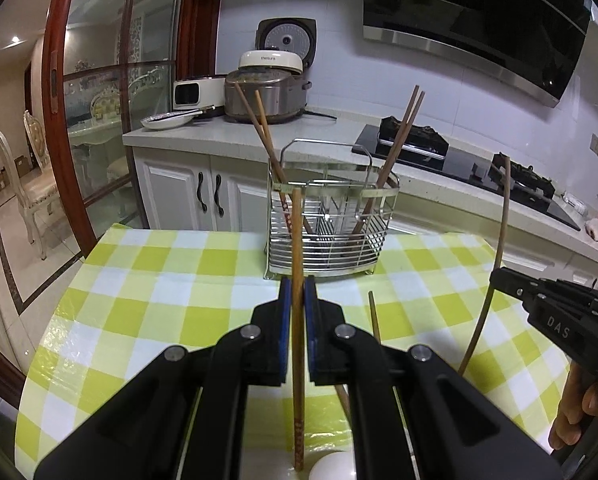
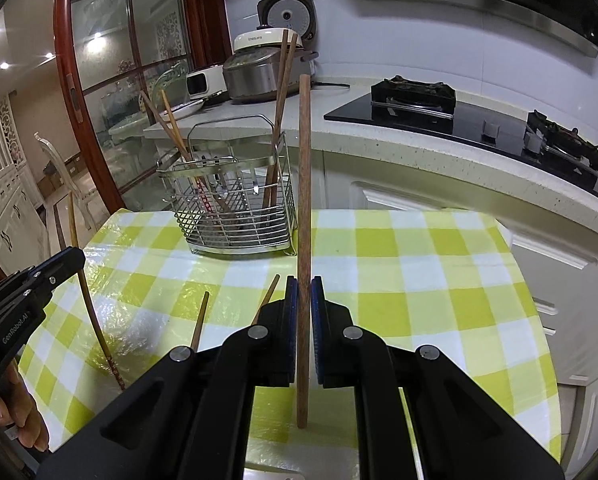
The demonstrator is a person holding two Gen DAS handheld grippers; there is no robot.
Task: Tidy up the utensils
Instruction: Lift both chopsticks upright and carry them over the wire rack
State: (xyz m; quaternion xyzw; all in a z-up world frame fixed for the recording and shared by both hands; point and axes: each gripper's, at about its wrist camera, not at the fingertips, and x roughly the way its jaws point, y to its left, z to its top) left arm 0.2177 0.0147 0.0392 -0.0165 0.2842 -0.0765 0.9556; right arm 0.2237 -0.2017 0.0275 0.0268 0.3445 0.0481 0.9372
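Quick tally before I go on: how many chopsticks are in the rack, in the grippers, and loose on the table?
In the wire rack: 4 chopsticks
In the left gripper: 1 chopstick
In the right gripper: 1 chopstick
Loose on the checked tablecloth: 2 in the right wrist view, partly hidden by the gripper
Total: 8

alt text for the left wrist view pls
The left gripper clamps one upright wooden chopstick above a green checked tablecloth, facing a wire utensil basket that holds more chopsticks. The right gripper holds another at right.
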